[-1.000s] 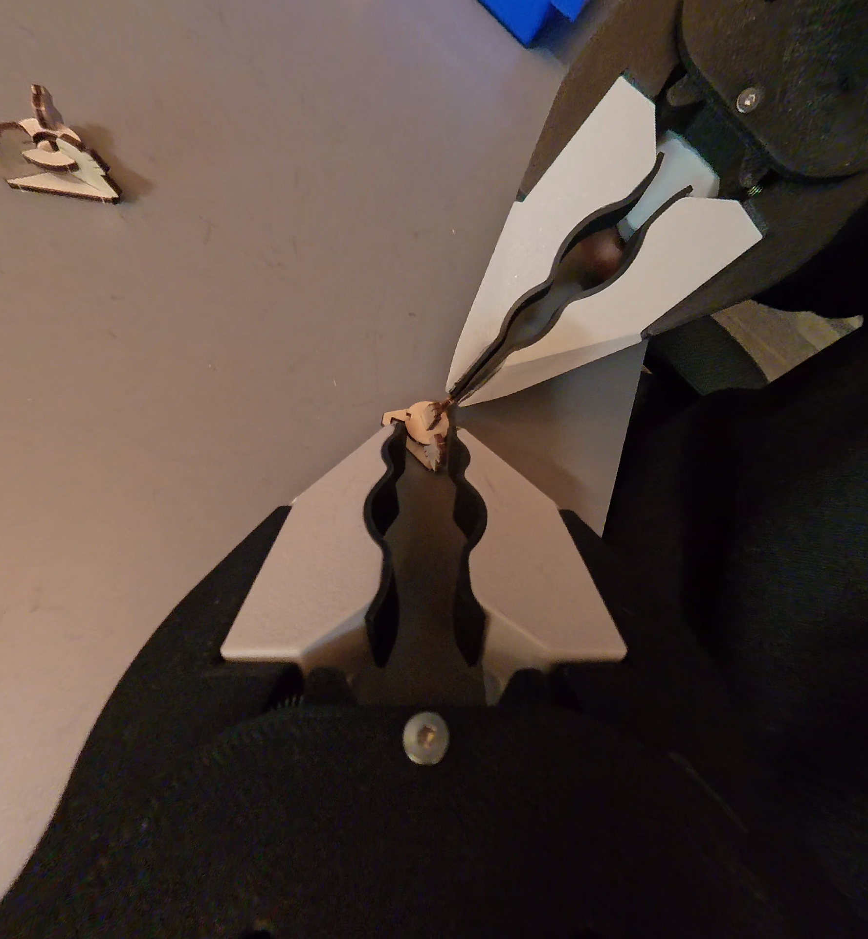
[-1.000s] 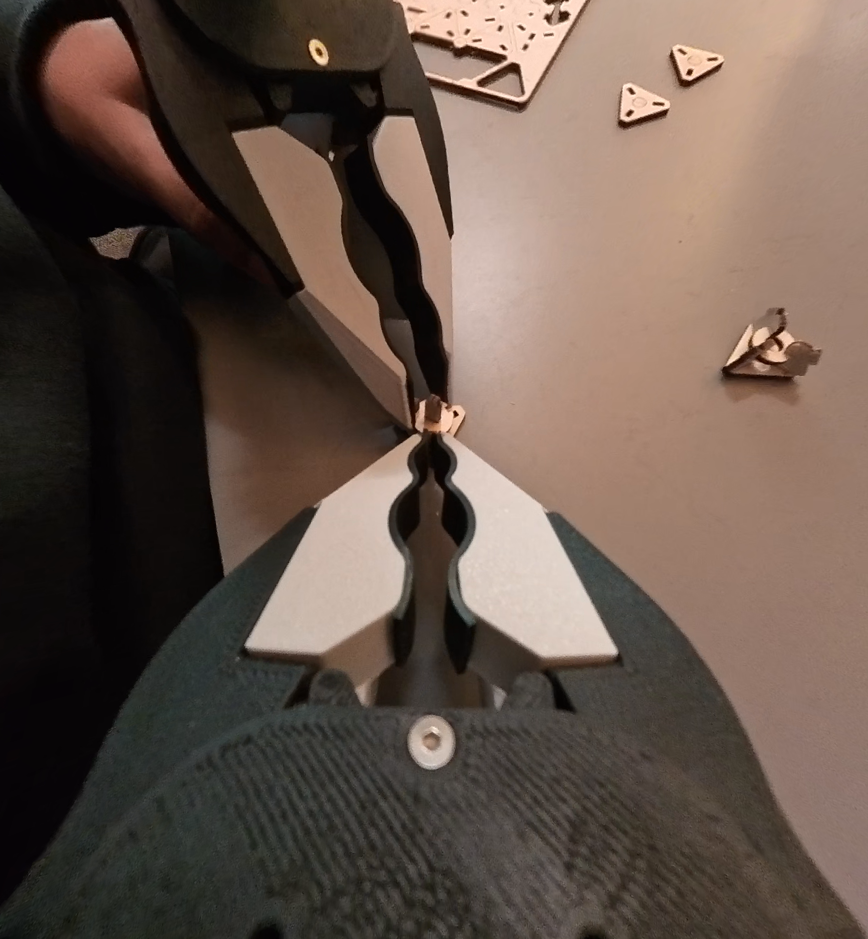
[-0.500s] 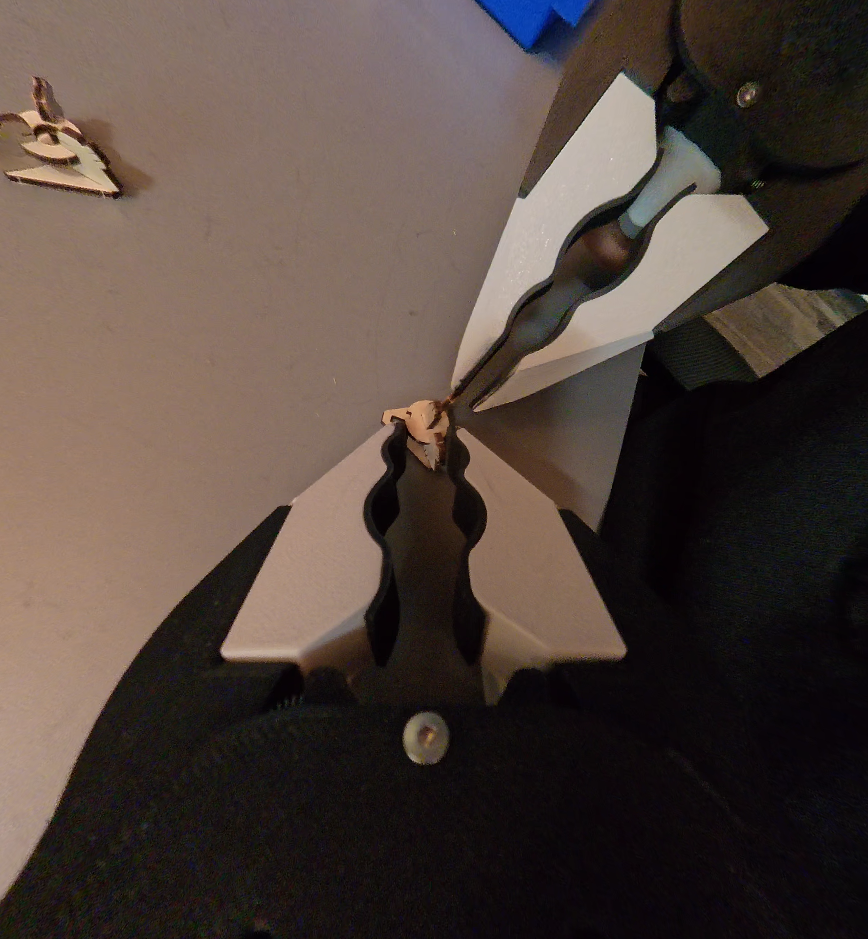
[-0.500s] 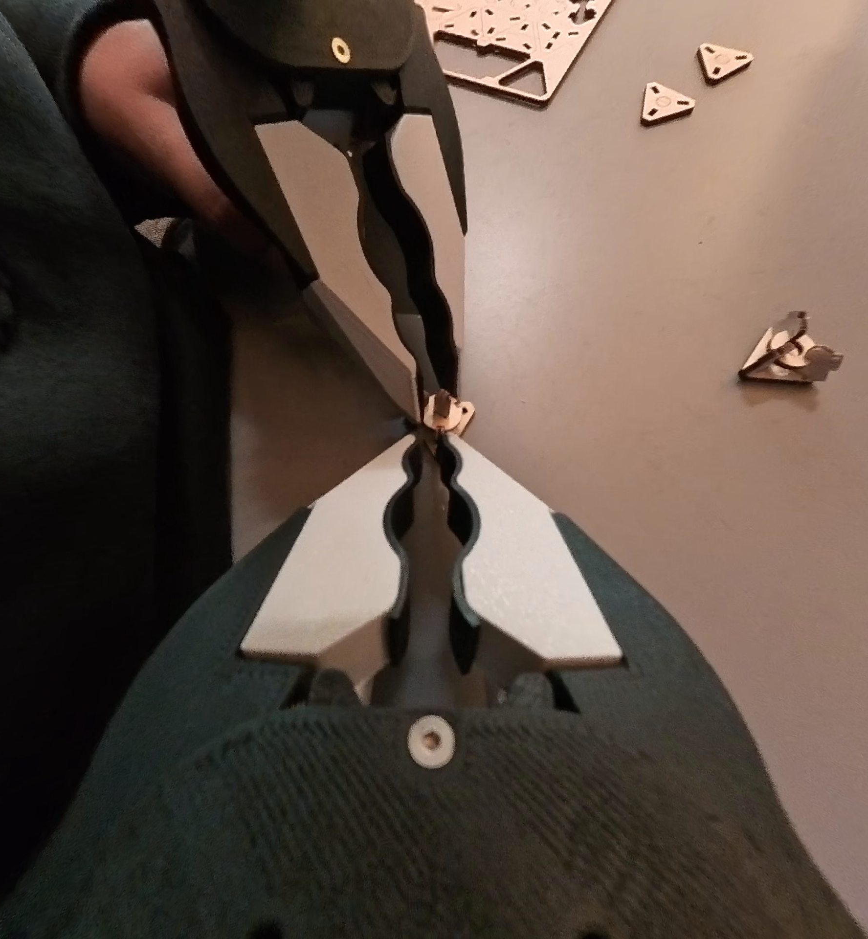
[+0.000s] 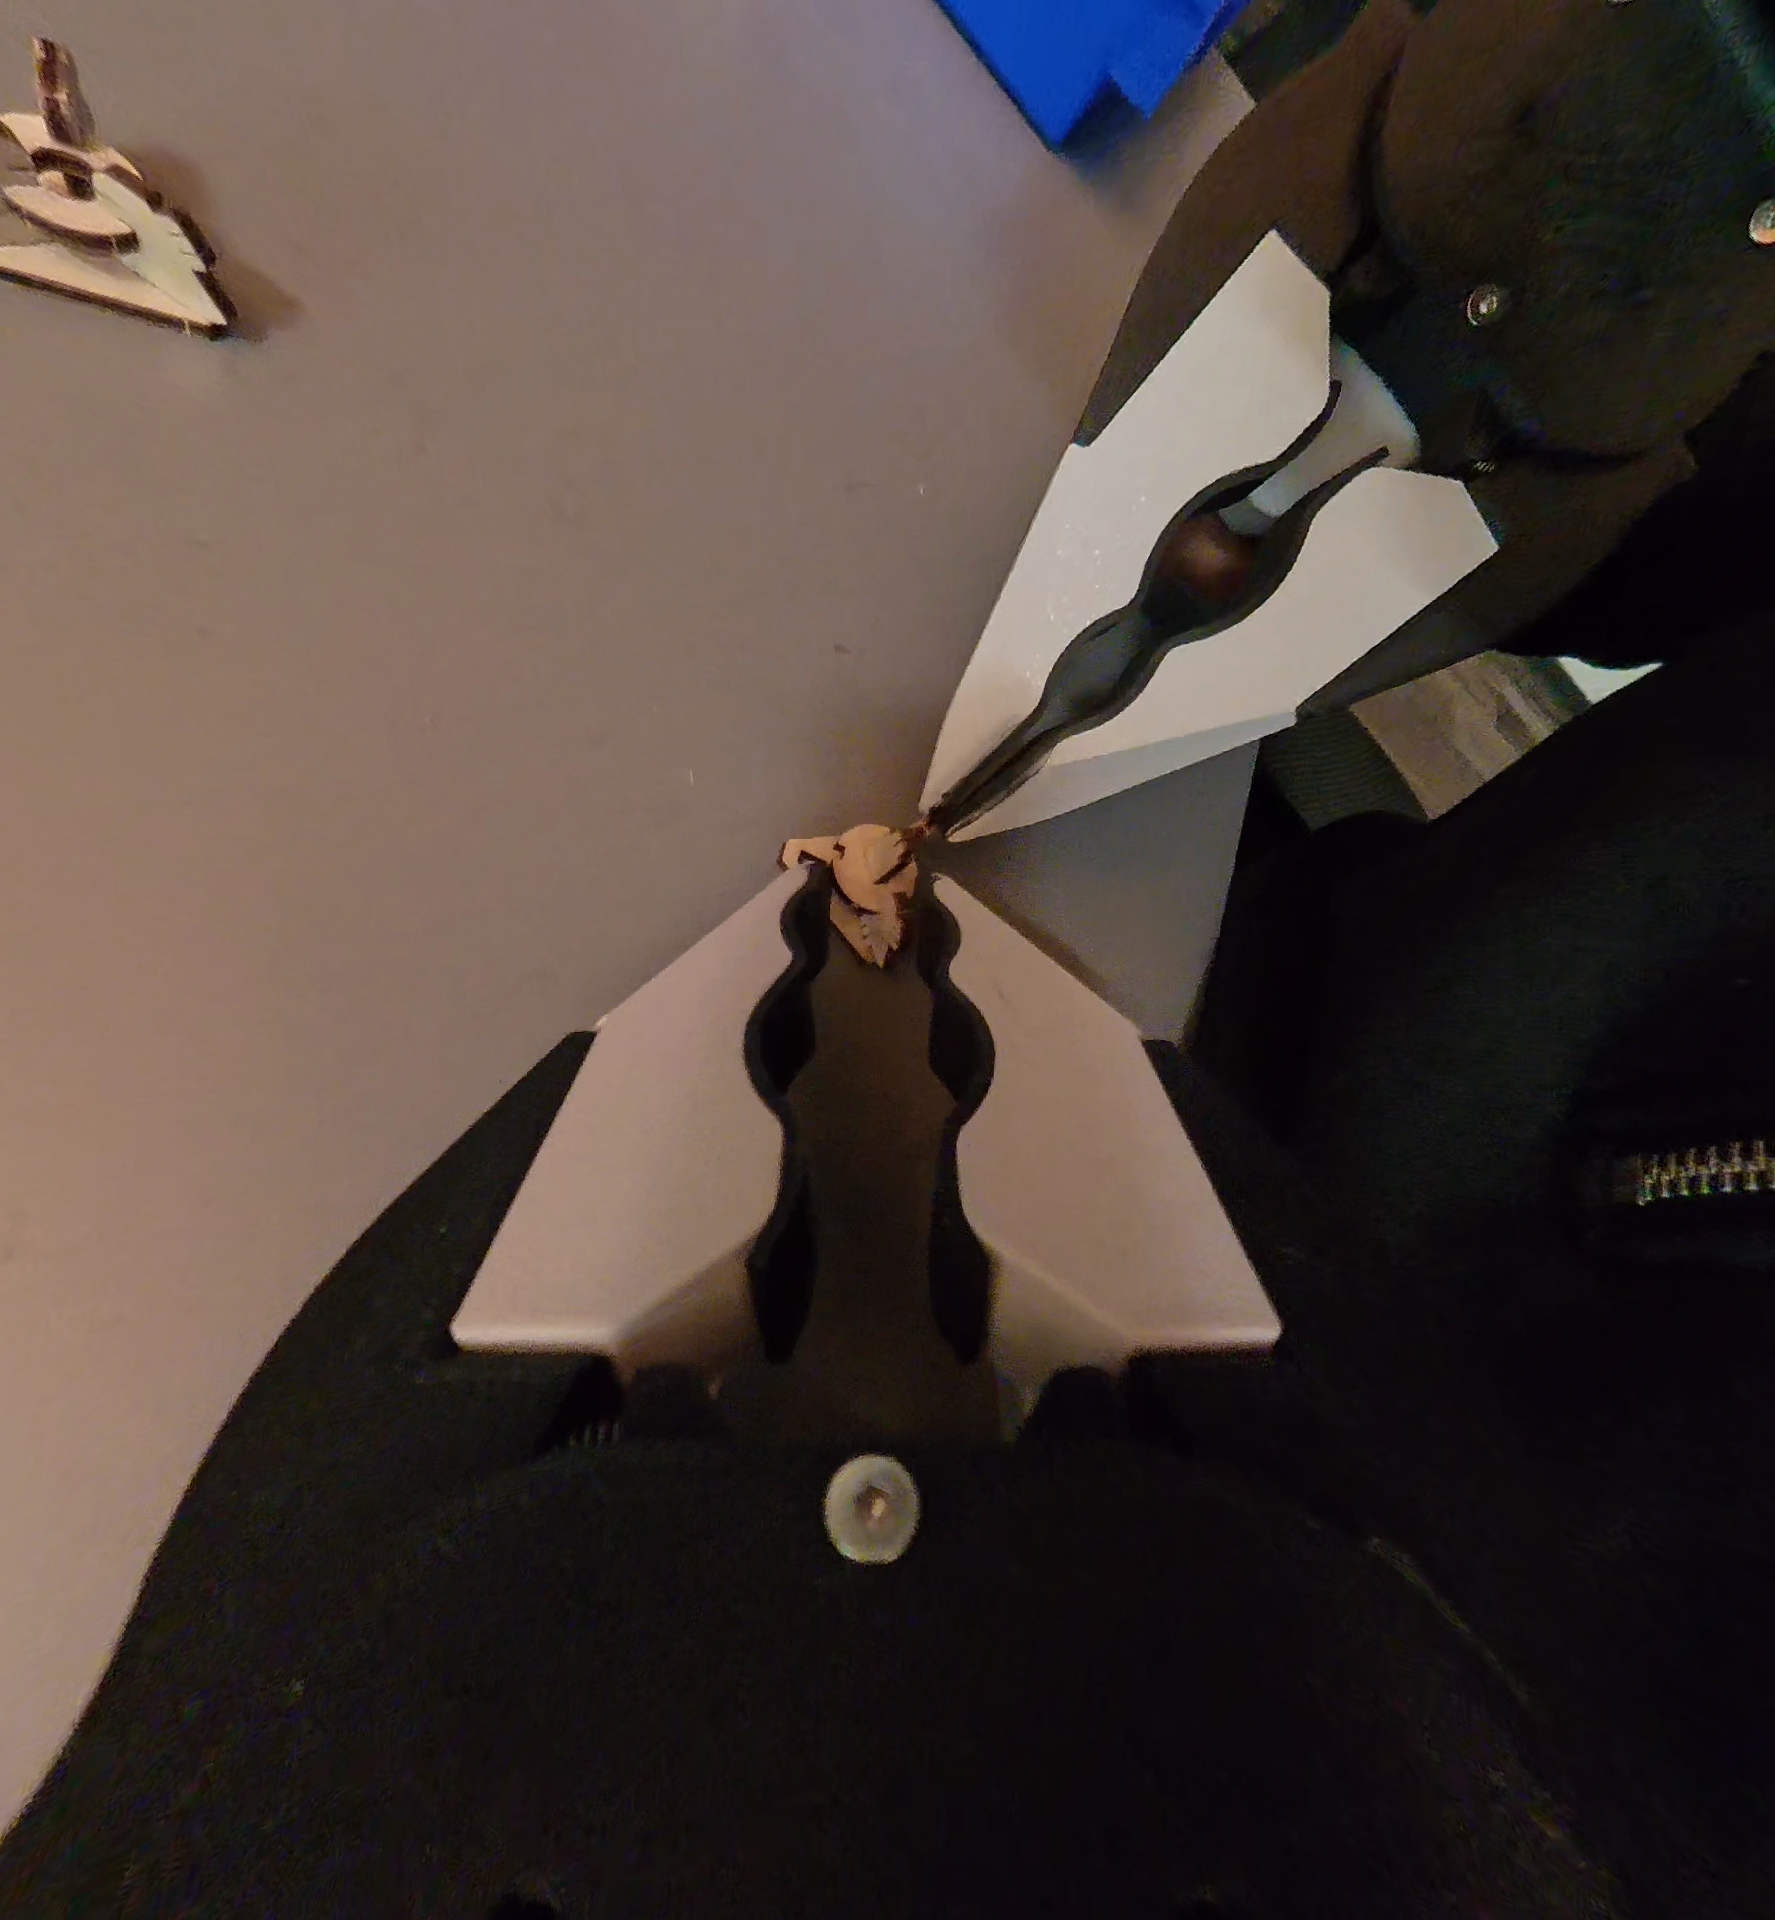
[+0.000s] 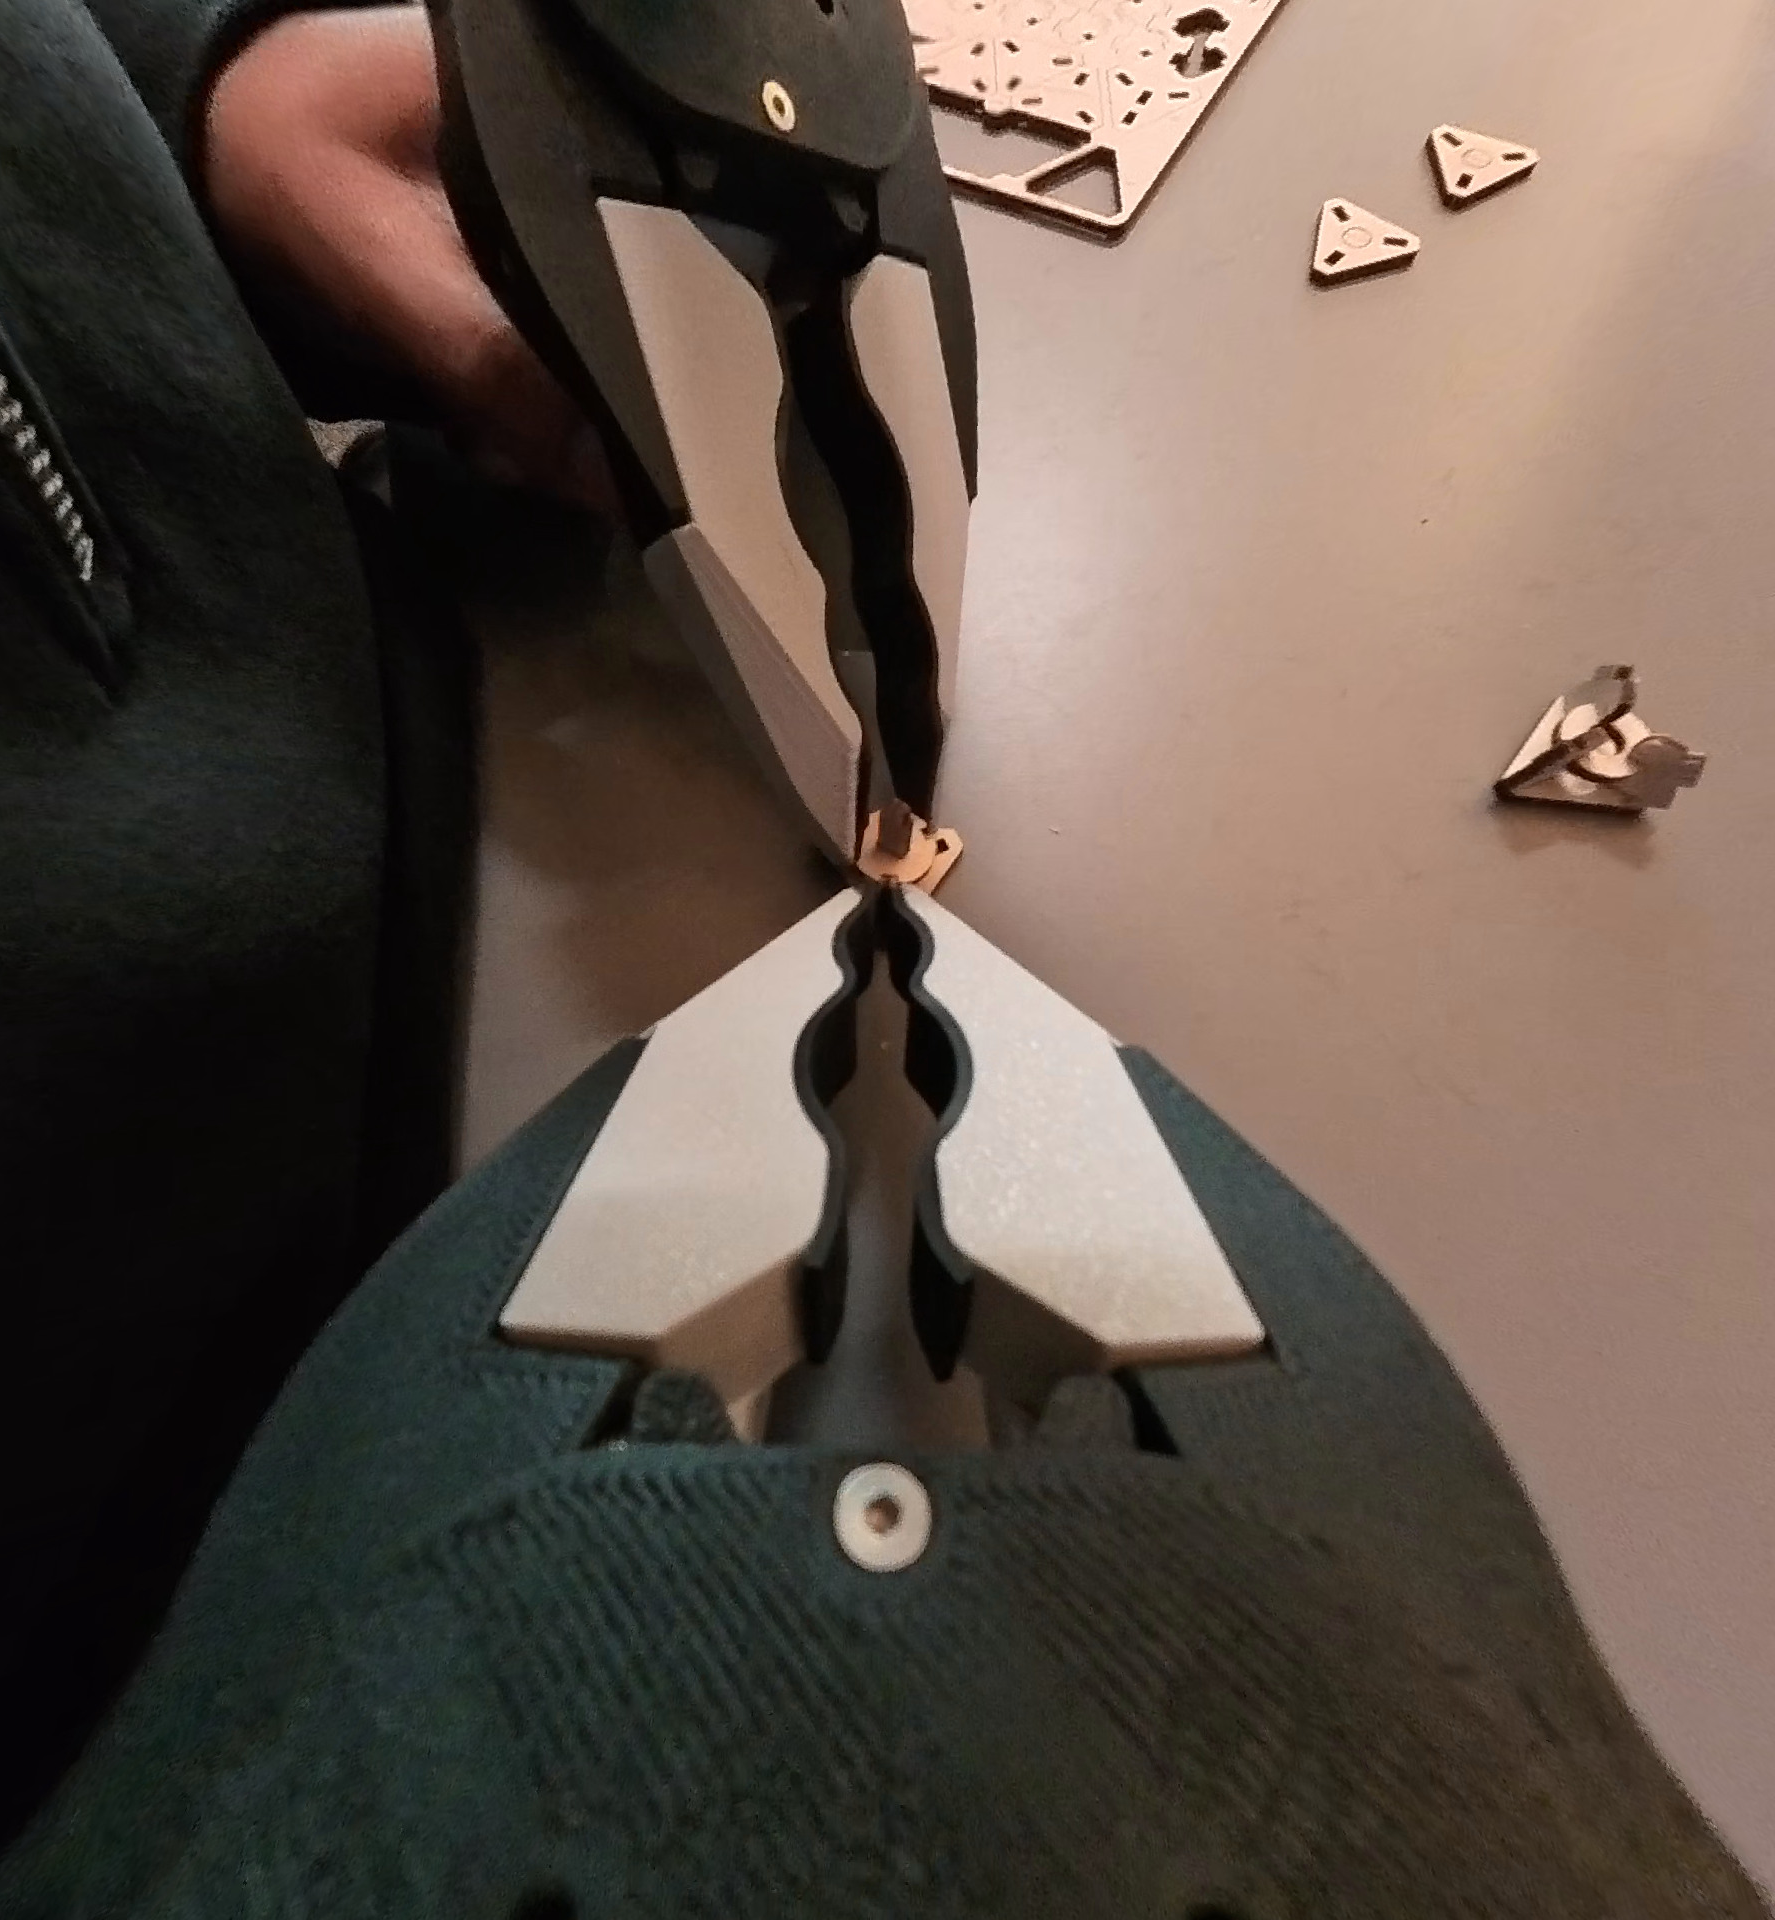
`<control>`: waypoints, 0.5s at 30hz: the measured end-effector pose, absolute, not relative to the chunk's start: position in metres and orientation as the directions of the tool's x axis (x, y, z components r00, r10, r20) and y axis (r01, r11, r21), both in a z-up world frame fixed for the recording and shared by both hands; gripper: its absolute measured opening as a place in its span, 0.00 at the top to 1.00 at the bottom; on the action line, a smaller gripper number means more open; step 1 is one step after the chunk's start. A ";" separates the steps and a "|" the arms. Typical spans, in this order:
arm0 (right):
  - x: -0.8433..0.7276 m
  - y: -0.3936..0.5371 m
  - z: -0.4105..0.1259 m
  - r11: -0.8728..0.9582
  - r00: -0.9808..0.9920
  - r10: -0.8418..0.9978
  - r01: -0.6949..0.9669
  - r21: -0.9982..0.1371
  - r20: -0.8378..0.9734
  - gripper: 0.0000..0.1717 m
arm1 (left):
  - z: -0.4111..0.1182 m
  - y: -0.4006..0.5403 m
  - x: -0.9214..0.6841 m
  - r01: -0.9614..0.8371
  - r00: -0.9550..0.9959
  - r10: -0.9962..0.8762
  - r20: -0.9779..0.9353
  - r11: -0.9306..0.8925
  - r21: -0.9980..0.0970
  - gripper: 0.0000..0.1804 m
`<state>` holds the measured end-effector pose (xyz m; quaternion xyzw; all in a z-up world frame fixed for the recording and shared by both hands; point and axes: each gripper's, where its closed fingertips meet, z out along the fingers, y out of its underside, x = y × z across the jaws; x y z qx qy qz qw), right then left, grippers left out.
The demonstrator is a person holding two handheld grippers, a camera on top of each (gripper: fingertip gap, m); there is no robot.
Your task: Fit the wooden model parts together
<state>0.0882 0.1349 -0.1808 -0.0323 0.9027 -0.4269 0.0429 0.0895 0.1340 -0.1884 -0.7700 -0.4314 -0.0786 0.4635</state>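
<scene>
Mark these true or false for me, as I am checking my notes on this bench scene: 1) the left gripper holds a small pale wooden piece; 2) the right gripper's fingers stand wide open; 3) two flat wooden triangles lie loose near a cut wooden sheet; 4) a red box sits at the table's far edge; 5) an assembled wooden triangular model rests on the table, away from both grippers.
1) True: the left gripper grips the small pale wooden piece at its fingertips.
2) False: the right gripper has its fingers closed together at the tips.
3) True: two flat wooden triangles lie beside the cut wooden sheet.
4) False: the box there is blue.
5) True: the assembled wooden triangular model sits alone on the grey table.
</scene>
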 end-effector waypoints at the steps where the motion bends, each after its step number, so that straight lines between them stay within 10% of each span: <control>1: 0.087 0.135 -0.181 0.632 -0.994 -0.090 -0.015 -0.775 -0.054 0.99 | -0.188 0.134 0.089 0.737 0.615 0.594 0.518 -0.201 -0.645 0.92; 15: 0.085 0.135 -0.179 0.608 -0.992 -0.114 -0.030 -0.793 -0.050 1.00 | -0.187 0.133 0.086 0.783 0.565 0.601 0.565 -0.176 -0.596 0.92</control>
